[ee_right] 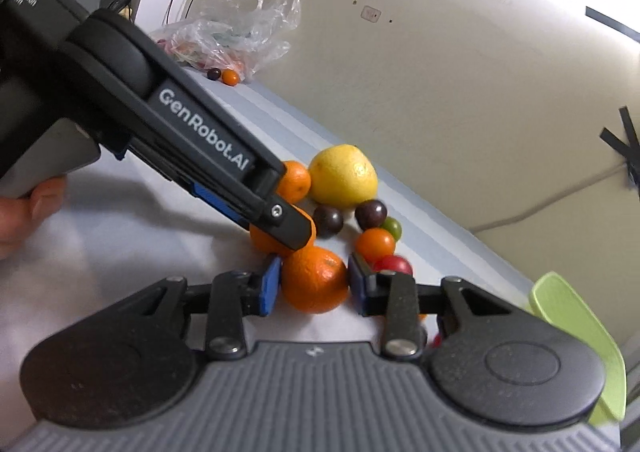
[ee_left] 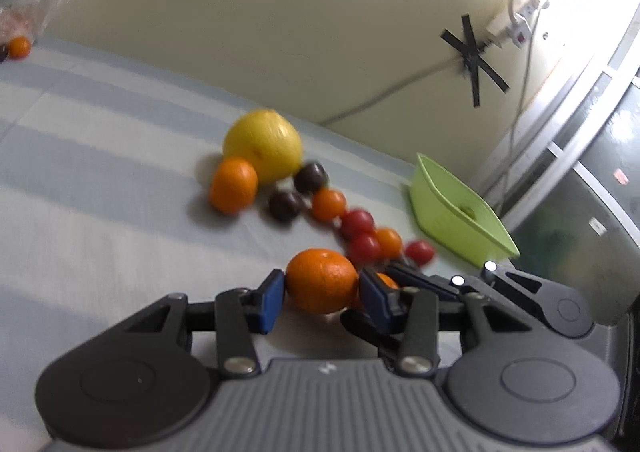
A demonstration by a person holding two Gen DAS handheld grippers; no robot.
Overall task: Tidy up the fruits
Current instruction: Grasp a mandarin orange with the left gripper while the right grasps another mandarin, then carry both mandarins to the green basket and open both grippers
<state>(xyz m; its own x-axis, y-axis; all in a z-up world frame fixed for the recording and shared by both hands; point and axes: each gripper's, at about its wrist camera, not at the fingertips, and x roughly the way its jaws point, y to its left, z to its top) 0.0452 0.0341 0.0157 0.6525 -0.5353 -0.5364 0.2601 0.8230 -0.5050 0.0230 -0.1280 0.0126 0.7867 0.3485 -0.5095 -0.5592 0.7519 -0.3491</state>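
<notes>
Showing only rightward: green tomato (ee_right: pixel 392 227) behind plums.

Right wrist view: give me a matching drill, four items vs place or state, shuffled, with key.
Items:
1. orange
2. grapefruit
3. plastic bag
4. green bin

Place or state:
A. crumpled at the far end of the table by the wall
B. at the right edge of the view
C. between the blue pads of the right tool
D. biggest fruit, yellow, behind two dark plums

Pairs: 1-C, 2-D, 3-A, 4-B
</notes>
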